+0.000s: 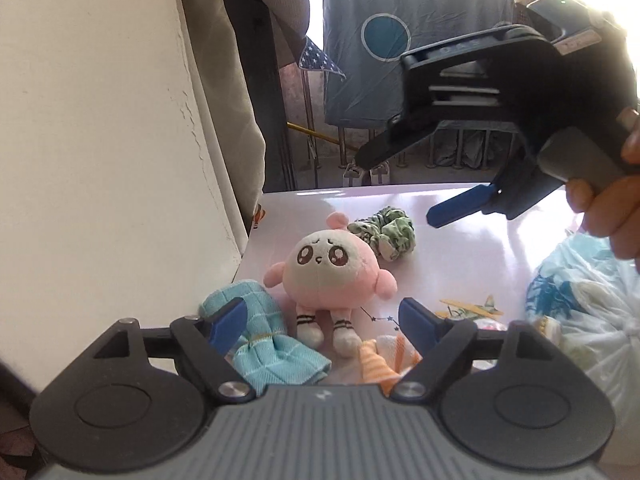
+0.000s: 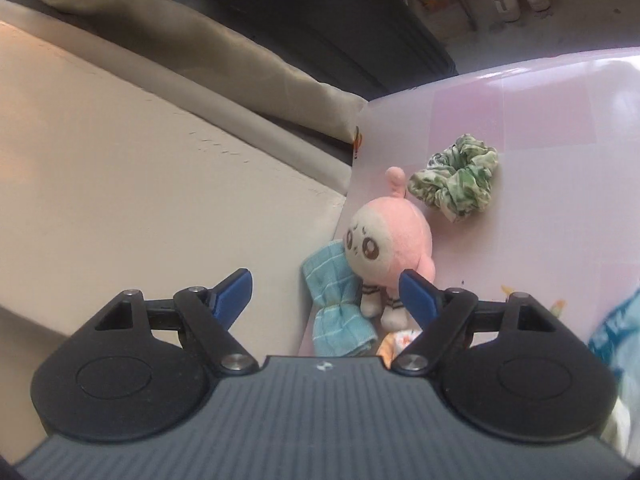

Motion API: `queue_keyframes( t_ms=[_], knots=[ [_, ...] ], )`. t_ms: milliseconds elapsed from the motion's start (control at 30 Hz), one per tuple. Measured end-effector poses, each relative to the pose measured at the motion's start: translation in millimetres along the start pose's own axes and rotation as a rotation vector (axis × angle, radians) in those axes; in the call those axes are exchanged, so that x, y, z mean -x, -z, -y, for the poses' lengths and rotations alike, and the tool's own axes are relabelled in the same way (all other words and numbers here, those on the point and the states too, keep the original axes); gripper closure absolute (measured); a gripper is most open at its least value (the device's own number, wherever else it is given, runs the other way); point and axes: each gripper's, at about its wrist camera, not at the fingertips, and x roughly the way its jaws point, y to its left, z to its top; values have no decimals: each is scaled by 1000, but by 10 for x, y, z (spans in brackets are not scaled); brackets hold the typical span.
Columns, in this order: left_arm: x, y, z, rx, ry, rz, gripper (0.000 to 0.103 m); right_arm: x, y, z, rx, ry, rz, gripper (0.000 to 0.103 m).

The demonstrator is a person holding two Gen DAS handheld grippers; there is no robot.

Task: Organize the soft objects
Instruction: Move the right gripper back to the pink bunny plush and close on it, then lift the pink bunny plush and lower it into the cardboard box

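A pink and white plush doll point(image 1: 328, 268) point(image 2: 384, 240) lies face up on the pink table point(image 1: 460, 248) point(image 2: 540, 140). A teal checked cloth point(image 1: 260, 336) point(image 2: 336, 300) lies beside it at the table's left edge. A green patterned scrunchie point(image 1: 384, 236) point(image 2: 456, 184) sits just beyond the doll. An orange striped cloth point(image 1: 380, 360) point(image 2: 400, 340) lies near the doll's feet. My left gripper point(image 1: 322, 312) hovers open over the doll's legs and grips nothing. My right gripper point(image 2: 324, 280) point(image 1: 394, 186) is also open and empty, held above the table's far right by a hand point(image 1: 612, 216).
A cream wall point(image 1: 100, 140) point(image 2: 120, 180) borders the table on the left. A tied plastic bag point(image 1: 580, 320) point(image 2: 616, 332) fills the table's right side. Beyond the far edge hang a blue patterned sheet point(image 1: 400, 40) and stand shoes point(image 1: 368, 174) on the floor.
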Motion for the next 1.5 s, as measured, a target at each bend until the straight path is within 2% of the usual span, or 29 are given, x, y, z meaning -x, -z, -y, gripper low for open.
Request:
queue_keyframes(
  t_ms=[167,367,433,467,500,700,867,1067,1300,1500],
  knots=[
    [-562,-172,-56,17,27,-57,19,-658,-342,193,6,35,-48,22],
    [-978,-208,-37,45,44,-140,21,-1129,-409,441,-28,53,-89,21],
    [-1049,-182,-3,39,42,-165,22,-1199,-385,494,-33,46,-100,24],
    [-1083,-173,13,37,37,-180,24,-1229,-369,518,-39,41,-107,30],
    [-1114,-162,28,38,36,-192,27,-1245,-352,536,-42,40,-114,31],
    [-1092,-170,61,56,17,-201,30,-1154,-292,543,-52,32,-97,40],
    [-825,-243,63,44,35,-153,30,-862,-267,420,-45,16,-68,42],
    [-237,-355,144,34,51,-81,30,-356,-144,123,-9,-11,-21,43],
    [692,-370,343,25,108,31,30,495,139,-212,22,-73,59,48],
    [1403,-308,782,-18,192,99,30,1353,616,-216,8,-97,131,48]
  ],
)
